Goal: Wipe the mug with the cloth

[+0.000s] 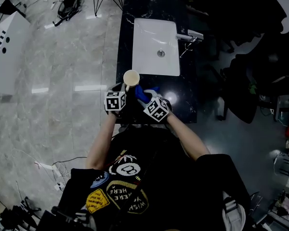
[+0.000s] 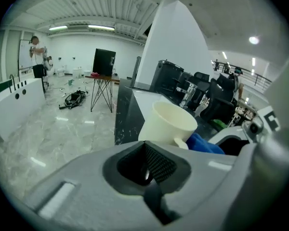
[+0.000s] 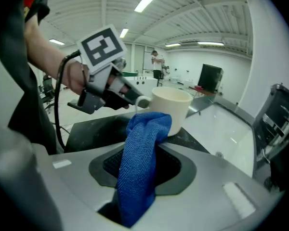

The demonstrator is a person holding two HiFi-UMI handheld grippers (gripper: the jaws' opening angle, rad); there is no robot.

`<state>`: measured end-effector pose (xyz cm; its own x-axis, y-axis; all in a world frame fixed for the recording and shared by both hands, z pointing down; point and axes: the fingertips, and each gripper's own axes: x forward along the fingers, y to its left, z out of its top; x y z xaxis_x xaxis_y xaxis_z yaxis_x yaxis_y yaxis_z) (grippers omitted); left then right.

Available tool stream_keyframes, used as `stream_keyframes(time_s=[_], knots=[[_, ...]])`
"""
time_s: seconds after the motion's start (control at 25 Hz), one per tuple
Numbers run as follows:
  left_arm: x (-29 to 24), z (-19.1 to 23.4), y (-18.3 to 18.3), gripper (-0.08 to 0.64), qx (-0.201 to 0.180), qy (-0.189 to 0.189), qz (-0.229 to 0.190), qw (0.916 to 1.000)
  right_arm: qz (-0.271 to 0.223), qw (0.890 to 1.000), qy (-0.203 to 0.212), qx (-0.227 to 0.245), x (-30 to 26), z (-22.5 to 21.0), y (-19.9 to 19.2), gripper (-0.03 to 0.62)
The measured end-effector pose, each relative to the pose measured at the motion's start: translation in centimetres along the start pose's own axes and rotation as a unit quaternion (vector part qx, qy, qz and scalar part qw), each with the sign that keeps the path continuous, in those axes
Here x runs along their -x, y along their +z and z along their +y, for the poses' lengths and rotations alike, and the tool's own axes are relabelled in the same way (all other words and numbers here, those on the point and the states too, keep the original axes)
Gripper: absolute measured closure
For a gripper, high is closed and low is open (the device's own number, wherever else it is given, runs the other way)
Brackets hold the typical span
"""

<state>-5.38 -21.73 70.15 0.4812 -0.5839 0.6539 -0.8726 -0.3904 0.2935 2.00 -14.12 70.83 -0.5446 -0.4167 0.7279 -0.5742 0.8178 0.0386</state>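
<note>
At centre frame my cloth point(image 3: 139, 172) is bright blue, and the mug point(image 3: 171, 107) just above it is cream. At upper left, the marker cube point(image 3: 102, 44) carries black-and-white squares.

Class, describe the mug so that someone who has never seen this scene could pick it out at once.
Find the black counter with the white sink set in it. Just in front of the sink's near left corner, the left gripper holds the mug by its handle. It is the only cream, open-topped cup there, with the blue cloth held by the right gripper right beside it.
</note>
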Motion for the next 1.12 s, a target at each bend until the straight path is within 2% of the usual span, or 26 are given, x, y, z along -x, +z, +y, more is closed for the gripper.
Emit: stream_keyframes(time_s=[0.12, 0.2, 0.24, 0.36, 0.44, 0.6, 0.64, 0.76, 0.84, 0.92, 1.04, 1.12], knots=[[0.3, 0.1, -0.1, 0.555, -0.006, 0.005, -0.001, 1.0000, -0.018, 0.994, -0.068, -0.085, 0.9, -4.6, -0.5, 0.454], [0.5, 0.2, 0.2, 0.555, 0.000, 0.005, -0.003, 1.0000, -0.036, 0.987, -0.110, -0.110, 1.6, -8.3, 1.3, 0.454], [0.5, 0.2, 0.3, 0.555, 0.002, 0.004, -0.004, 1.0000, -0.039, 0.986, -0.114, -0.112, 1.5, -9.4, 2.2, 0.454], [0.5, -0.3, 0.4, 0.555, 0.005, -0.002, -0.006, 1.0000, -0.020, 0.994, -0.078, -0.079, -0.2, -9.1, 3.2, 0.453], [0.6, -0.7, 0.2, 0.555, 0.007, -0.004, -0.007, 0.9999, -0.008, 0.997, -0.054, -0.048, -0.5, -6.8, 2.8, 0.454], [0.5, -0.7, -0.2, 0.555, 0.017, -0.007, -0.005, 0.9998, -0.016, 1.000, -0.010, -0.012, -0.1, -2.5, 2.1, 0.454], [0.5, -0.6, -0.3, 0.555, 0.020, -0.007, -0.003, 0.9998, -0.017, 1.000, -0.016, -0.020, -0.1, -2.9, 1.7, 0.454], [0.7, -0.3, 0.1, 0.555, 0.025, -0.005, -0.007, 0.9996, -0.032, 0.990, -0.084, -0.109, 0.5, -8.9, 1.8, 0.456], [0.8, -0.2, 0.6, 0.555, 0.024, -0.004, -0.011, 0.9997, -0.035, 0.987, -0.105, -0.117, 1.0, -11.5, 3.2, 0.455], [0.8, -0.1, 0.9, 0.555, 0.023, -0.003, -0.011, 0.9997, -0.018, 0.991, -0.081, -0.103, 0.4, -11.1, 4.1, 0.455], [0.7, -0.4, 0.9, 0.555, 0.031, -0.007, -0.007, 0.9995, 0.002, 0.991, -0.024, -0.128, -0.6, -8.0, 3.2, 0.459], [0.8, -0.6, 0.8, 0.555, 0.036, -0.016, -0.008, 0.9992, 0.003, 0.993, -0.001, -0.117, -0.4, -5.5, 2.5, 0.460]])
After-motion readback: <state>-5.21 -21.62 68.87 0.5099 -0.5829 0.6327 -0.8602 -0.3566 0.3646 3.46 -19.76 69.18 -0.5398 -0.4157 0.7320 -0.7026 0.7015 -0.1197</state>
